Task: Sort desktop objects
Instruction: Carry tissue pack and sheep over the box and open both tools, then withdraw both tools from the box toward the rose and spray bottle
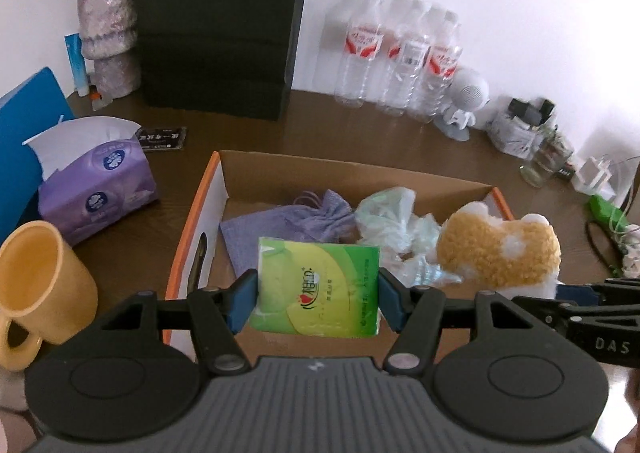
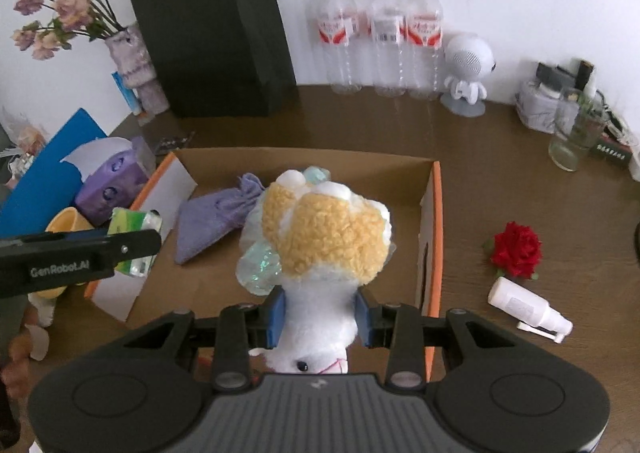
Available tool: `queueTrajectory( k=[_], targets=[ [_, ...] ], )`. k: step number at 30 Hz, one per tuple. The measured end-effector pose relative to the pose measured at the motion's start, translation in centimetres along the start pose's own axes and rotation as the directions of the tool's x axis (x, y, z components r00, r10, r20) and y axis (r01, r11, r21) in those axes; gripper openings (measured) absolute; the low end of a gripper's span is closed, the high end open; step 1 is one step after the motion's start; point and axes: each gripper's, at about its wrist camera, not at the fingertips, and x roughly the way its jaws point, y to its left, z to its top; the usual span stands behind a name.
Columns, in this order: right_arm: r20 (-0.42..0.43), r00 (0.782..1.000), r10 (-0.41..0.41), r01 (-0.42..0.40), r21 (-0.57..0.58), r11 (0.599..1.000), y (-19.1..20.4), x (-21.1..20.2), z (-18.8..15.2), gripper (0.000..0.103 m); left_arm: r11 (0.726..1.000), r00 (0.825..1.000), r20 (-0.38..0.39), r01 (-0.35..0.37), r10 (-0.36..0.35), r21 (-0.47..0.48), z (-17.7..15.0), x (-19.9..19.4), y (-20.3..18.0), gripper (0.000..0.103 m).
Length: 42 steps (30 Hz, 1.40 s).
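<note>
The surface [image 2: 360, 125] looked like dark brown wood with a soft gloss. The cardboard box [image 1: 352, 173] was matt and plain inside. The tissue pack [image 1: 316, 289] had shiny plastic wrap. The plush toy [image 2: 328, 237] was curly, woolly cloth. At 10 o'clock of it, the purple pouch [image 2: 216, 217] was rough woven fabric.

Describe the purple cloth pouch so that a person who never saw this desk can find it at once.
Find the open cardboard box with orange edges in the middle of the brown desk. The purple cloth pouch lies flat on the box floor, in its left part as the cameras see it, beside a crumpled clear plastic bag. Its gathered drawstring neck and woven lilac fabric set it apart from the glossy purple tissue pack, which sits outside the box.
</note>
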Motion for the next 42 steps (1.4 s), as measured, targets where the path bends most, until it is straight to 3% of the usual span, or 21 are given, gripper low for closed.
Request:
queueTrajectory(
  k=[10, 18, 19, 22, 26, 29, 42],
  targets=[
    [-0.083, 0.997, -0.002, 0.001, -0.012, 1.0, -0.2, 4.4, -0.4, 0.037, 1.0, 0.996, -0.094, -0.002, 0.003, 0.012, 0.1, 5.4, 0.0, 0.063],
    [-0.102, 0.995, 0.002, 0.0, 0.026, 1.0, -1.2, 5.4, -0.5, 0.045, 1.0, 0.991, -0.133, -0.014, 0.015, 0.013, -0.3, 6.7, -0.1, 0.067],
    [-0.099, 0.995, 0.003, 0.0, 0.028, 1.0, -1.2, 5.3, -0.5, 0.047, 1.0, 0.991, -0.132, -0.012, 0.013, 0.008, -0.3, 6.6, -0.1, 0.069],
    [-0.082, 0.997, 0.004, -0.002, 0.023, 1.0, -1.1, 5.0, -0.3, 0.062, 1.0, 0.994, -0.11, -0.013, 0.012, -0.006, -0.1, 6.0, -0.1, 0.089],
    [-0.054, 0.998, 0.012, -0.011, 0.009, 1.0, -0.8, 4.2, 0.0, 0.07, 1.0, 0.997, -0.072, -0.016, 0.014, -0.025, 0.2, 4.8, 0.0, 0.099],
    [-0.037, 0.999, 0.019, -0.019, 0.001, 1.0, -0.4, 3.4, 0.1, 0.076, 0.999, 0.999, -0.044, -0.017, 0.016, -0.039, 0.3, 3.9, 0.0, 0.1],
    [0.019, 0.999, 0.026, -0.026, -0.016, 1.0, 1.0, -1.1, -1.4, 0.077, 0.997, 0.999, -0.007, -0.036, 0.036, -0.075, -2.0, -1.3, 0.6, 0.102]
  ],
)
